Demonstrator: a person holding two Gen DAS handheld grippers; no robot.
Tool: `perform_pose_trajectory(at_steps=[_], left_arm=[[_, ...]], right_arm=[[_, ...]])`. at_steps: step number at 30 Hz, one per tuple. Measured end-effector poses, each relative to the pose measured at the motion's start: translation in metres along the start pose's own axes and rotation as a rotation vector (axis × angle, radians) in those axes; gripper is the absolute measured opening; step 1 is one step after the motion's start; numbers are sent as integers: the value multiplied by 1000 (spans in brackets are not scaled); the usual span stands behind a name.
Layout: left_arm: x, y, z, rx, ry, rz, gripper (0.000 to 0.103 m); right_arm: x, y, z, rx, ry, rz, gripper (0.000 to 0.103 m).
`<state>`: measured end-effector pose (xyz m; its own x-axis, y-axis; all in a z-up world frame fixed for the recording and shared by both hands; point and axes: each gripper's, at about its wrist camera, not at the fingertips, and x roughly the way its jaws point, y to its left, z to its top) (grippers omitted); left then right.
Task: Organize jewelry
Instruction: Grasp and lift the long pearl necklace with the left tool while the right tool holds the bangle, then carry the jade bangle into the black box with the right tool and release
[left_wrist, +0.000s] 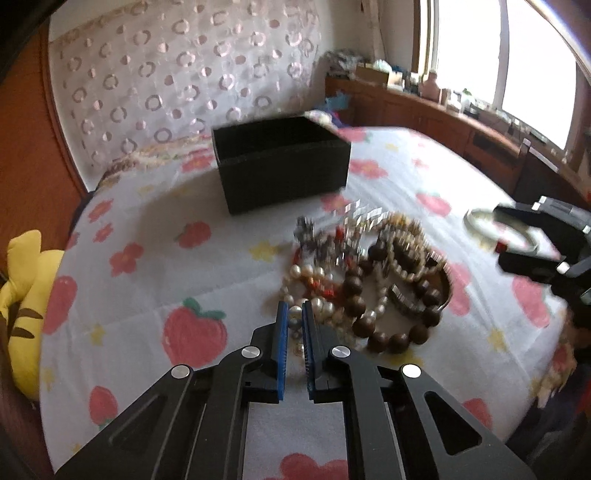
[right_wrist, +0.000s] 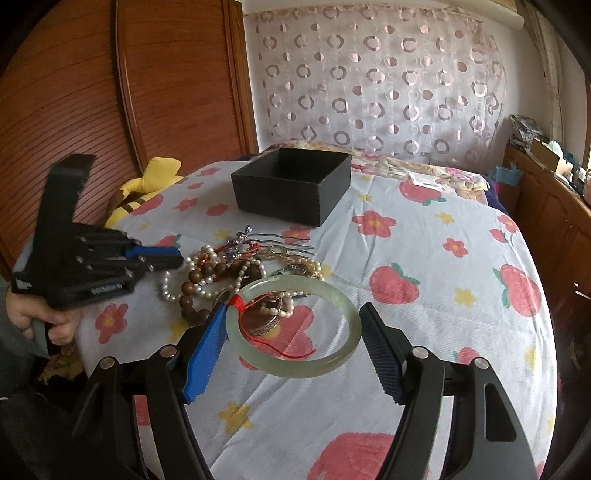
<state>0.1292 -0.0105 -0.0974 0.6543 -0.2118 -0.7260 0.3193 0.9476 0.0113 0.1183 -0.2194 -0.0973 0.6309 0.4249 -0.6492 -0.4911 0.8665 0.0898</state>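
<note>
A pile of jewelry (left_wrist: 373, 273) lies on the strawberry-print sheet: white pearl strands, a dark wooden bead bracelet (left_wrist: 391, 302), hairpins and small pieces. It also shows in the right wrist view (right_wrist: 236, 273). My left gripper (left_wrist: 294, 317) is shut on a pearl strand (left_wrist: 295, 314) at the pile's near edge. My right gripper (right_wrist: 293, 321) holds a pale green jade bangle (right_wrist: 295, 362) with a red cord between its wide-spread pads (right_wrist: 207, 350), lifted above the sheet. An open black box (left_wrist: 284, 162) stands behind the pile; it also shows in the right wrist view (right_wrist: 295, 184).
A yellow striped plush toy (left_wrist: 22, 295) lies at the bed's left edge. A wooden wardrobe (right_wrist: 110, 92) stands left, a patterned curtain (right_wrist: 369, 81) behind, and a cluttered wooden sideboard (left_wrist: 443, 114) under the window on the right.
</note>
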Motion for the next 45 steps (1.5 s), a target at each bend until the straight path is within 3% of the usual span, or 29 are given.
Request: perform_pose_trajectory(at_steps=[11,30,37,45], left_arm=[[-89,-2,50,-1,-225,-15,7],[-171,3,127,29,-430,34,7],[-174,8,136,26,-449,54,7],[-149,26,153,17,-420,49,7]], right_arm=[[-17,8,16,-18,-55,7,75],[-47,7,57,-43,-165,-10,74],[-45,6,69,-63,-175,-11,74],[-7,3,99,-101,-147,1,74]])
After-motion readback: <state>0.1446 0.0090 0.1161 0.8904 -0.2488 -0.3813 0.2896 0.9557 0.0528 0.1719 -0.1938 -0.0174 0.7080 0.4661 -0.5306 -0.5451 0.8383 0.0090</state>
